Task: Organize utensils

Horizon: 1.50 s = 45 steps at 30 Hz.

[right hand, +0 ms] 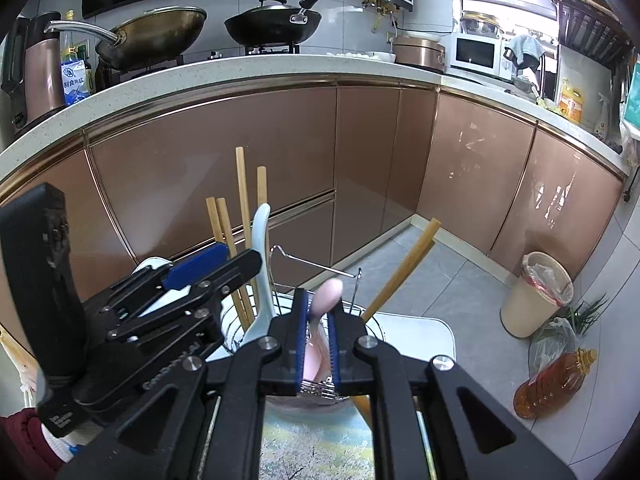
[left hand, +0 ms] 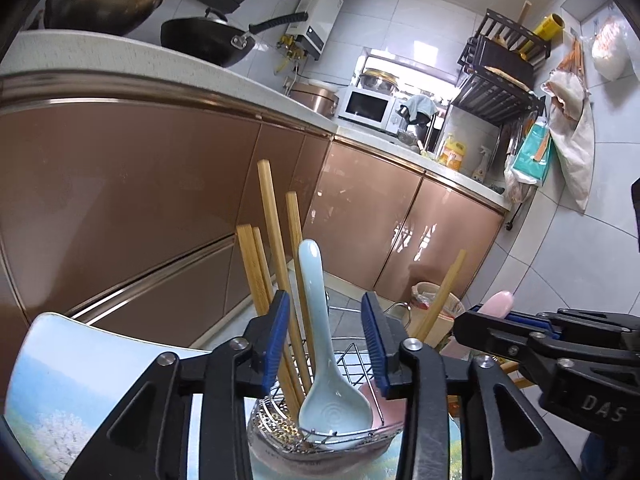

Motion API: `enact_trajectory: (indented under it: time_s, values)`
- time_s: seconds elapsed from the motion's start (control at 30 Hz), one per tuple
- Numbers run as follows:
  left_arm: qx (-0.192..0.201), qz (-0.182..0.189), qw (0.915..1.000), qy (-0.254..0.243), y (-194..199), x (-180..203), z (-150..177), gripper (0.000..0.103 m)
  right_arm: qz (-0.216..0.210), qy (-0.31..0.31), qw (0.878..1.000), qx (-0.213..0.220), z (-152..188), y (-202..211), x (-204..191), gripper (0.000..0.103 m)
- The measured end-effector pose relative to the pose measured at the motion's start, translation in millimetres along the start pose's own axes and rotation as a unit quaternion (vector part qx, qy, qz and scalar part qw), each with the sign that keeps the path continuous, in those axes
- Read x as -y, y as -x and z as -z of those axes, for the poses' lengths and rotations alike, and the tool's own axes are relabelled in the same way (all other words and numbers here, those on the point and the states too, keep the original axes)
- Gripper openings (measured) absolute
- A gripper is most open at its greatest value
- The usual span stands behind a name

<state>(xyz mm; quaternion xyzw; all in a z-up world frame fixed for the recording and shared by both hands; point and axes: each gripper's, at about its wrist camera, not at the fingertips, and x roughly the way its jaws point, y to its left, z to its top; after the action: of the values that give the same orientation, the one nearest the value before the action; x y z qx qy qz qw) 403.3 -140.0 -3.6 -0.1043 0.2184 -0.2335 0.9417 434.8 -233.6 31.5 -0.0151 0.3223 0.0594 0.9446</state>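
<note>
A metal utensil holder (left hand: 280, 432) with a wire divider stands on a printed table. It holds several bamboo chopsticks (left hand: 276, 248) and a pale blue ceramic spoon (left hand: 320, 340). My left gripper (left hand: 326, 340) is open, its blue pads on either side of the blue spoon's handle without touching it. My right gripper (right hand: 319, 340) is shut on a pink spoon (right hand: 328, 292) over the holder (right hand: 320, 390); its pink handle tip also shows in the left wrist view (left hand: 498, 304). One chopstick (right hand: 400, 272) leans to the right.
Copper-coloured kitchen cabinets (right hand: 280, 152) run behind under a white counter with woks (right hand: 276, 20) and a microwave (right hand: 476, 54). A lined bin (right hand: 536, 292) and an oil bottle (right hand: 556, 380) stand on the grey floor at right.
</note>
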Motion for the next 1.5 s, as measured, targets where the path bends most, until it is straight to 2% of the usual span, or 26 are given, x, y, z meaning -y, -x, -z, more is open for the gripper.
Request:
enact_trajectory:
  time_s: [0.13, 0.2, 0.3, 0.53, 0.63, 0.7, 0.83, 1.13, 1.37, 1.5]
  values:
    - [0.007, -0.009, 0.9999, -0.002, 20.0, -2.2, -5.2, 0.049, 0.005, -0.005, 1.000, 0.004, -1.6, 9.2, 0.1, 0.013]
    - [0.007, -0.014, 0.9999, -0.003, 31.6, -3.4, -8.1, 0.053, 0.008, -0.007, 1.000, 0.008, -0.8, 15.9, 0.3, 0.019]
    - [0.009, -0.023, 0.9997, -0.004, 51.2, -3.5, -12.0, 0.056, 0.014, -0.009, 1.000, 0.015, -1.7, 28.9, -0.5, 0.020]
    - [0.010, -0.044, 0.9989, -0.010, 103.7, 2.5, -16.1, 0.070, 0.017, -0.017, 0.999, 0.044, 5.3, 75.3, -10.1, 0.021]
    - [0.006, -0.058, 0.9982, -0.014, 125.2, 4.0, -11.6, 0.075, 0.014, -0.019, 0.998, 0.057, 13.3, 94.9, -15.3, 0.026]
    - [0.002, -0.072, 0.9973, -0.018, 143.0, 5.7, -5.8, 0.077, 0.014, -0.017, 0.997, 0.067, 24.7, 110.7, -23.0, 0.033]
    - [-0.003, -0.104, 0.9944, -0.021, 175.3, 6.1, 8.4, 0.083, 0.016, -0.012, 0.997, 0.078, 55.2, 134.1, -38.2, 0.036]
    - [-0.009, -0.175, 0.9836, -0.045, 243.1, 12.0, 48.9, 0.091, 0.037, -0.021, 0.995, 0.092, 133.2, 168.3, -62.2, 0.049]
    - [-0.006, -0.228, 0.9721, -0.052, 278.5, 10.0, 76.3, 0.096, 0.052, -0.025, 0.993, 0.106, 171.0, 190.6, -68.7, 0.064]
    - [0.003, -0.241, 0.9687, -0.061, 295.3, 11.2, 85.6, 0.097, 0.058, -0.024, 0.992, 0.106, 186.4, 197.8, -70.6, 0.067]
